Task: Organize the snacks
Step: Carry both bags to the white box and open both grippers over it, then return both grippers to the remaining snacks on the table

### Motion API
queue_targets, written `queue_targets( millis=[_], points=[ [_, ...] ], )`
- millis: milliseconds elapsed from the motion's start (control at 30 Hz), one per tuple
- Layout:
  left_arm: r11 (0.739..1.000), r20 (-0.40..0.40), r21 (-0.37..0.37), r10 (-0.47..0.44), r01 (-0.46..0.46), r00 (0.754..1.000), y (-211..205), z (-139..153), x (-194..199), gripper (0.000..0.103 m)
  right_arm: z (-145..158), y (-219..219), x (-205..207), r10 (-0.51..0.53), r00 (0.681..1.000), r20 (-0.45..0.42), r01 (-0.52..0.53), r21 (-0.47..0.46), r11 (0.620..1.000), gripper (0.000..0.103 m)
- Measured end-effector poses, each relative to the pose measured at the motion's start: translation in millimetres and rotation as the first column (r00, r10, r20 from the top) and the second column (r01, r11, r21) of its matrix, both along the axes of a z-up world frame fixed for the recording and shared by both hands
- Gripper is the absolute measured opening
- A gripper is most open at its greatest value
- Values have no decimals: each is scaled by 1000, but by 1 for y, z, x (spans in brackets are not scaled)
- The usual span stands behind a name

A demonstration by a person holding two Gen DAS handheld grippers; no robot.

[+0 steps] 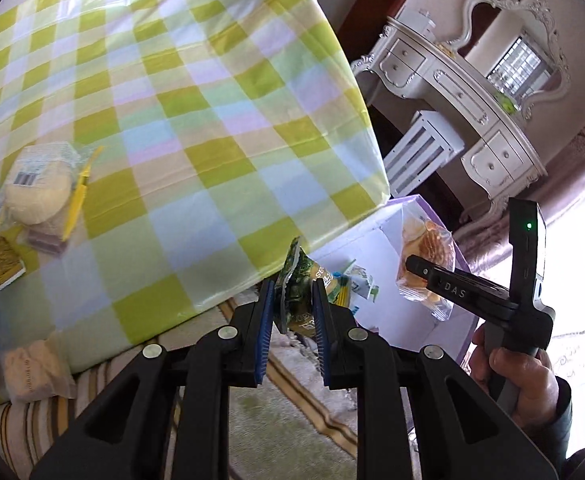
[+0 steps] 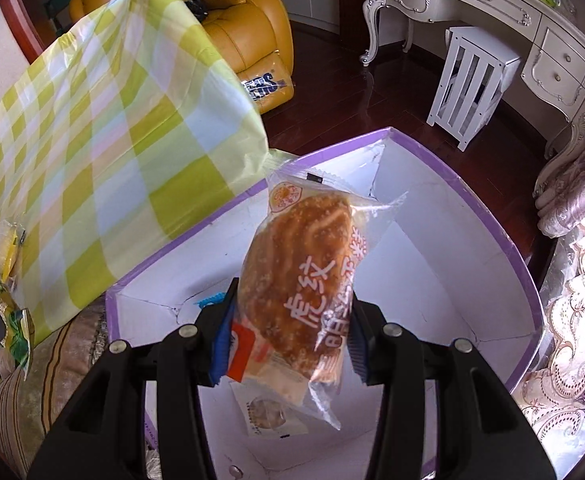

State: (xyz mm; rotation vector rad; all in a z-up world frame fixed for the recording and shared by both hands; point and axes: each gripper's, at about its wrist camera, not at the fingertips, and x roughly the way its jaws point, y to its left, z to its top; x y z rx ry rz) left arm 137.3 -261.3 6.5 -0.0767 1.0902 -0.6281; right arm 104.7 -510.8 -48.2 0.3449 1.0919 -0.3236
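My left gripper [image 1: 292,312] is shut on a green snack packet [image 1: 294,280], held off the near edge of the checked table [image 1: 196,92]. My right gripper [image 2: 292,336] is shut on a clear-bagged brown bun [image 2: 300,276] with red print, hanging over the open white box with a purple rim [image 2: 488,216]. In the left wrist view the right gripper [image 1: 416,268] and its bun [image 1: 424,244] hover over the same box [image 1: 388,236]. A small printed packet [image 2: 268,416] lies on the box floor. Several wrapped snacks remain at the table's left, among them a pale round cake [image 1: 38,196].
The box stands on the floor beside the table's corner. A yellow leather armchair [image 2: 248,28] is behind the table. A white dressing table [image 1: 472,112] and a white slatted stool [image 1: 424,152] stand across the dark wood floor. A patterned curtain [image 2: 572,280] hangs at right.
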Motion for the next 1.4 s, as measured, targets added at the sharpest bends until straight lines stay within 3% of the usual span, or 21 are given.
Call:
queue_targets(
  millis=[267, 533, 767, 1100, 1400],
  points=[
    [995, -37, 0, -100, 100, 994, -40, -11, -2, 20, -10, -28, -11, -87, 996, -18, 87, -12, 996, 48],
    [999, -28, -5, -43, 42, 999, -29, -7, 1, 46, -1, -30, -13, -105, 994, 28, 106, -49, 993, 74],
    [1000, 11, 5, 7, -7, 1000, -11, 0, -2, 57, 13, -9, -5, -49, 997, 56, 52, -48, 997, 77],
    [987, 45, 12, 161, -162, 986, 61, 7, -6, 60, 32, 55, 11, 122, 990, 67, -121, -11, 993, 77],
    [935, 26, -22, 355, -354, 935, 153, 6, -23, 60, 42, 126, 19, 299, 953, 55, -299, -11, 954, 78]
  ],
)
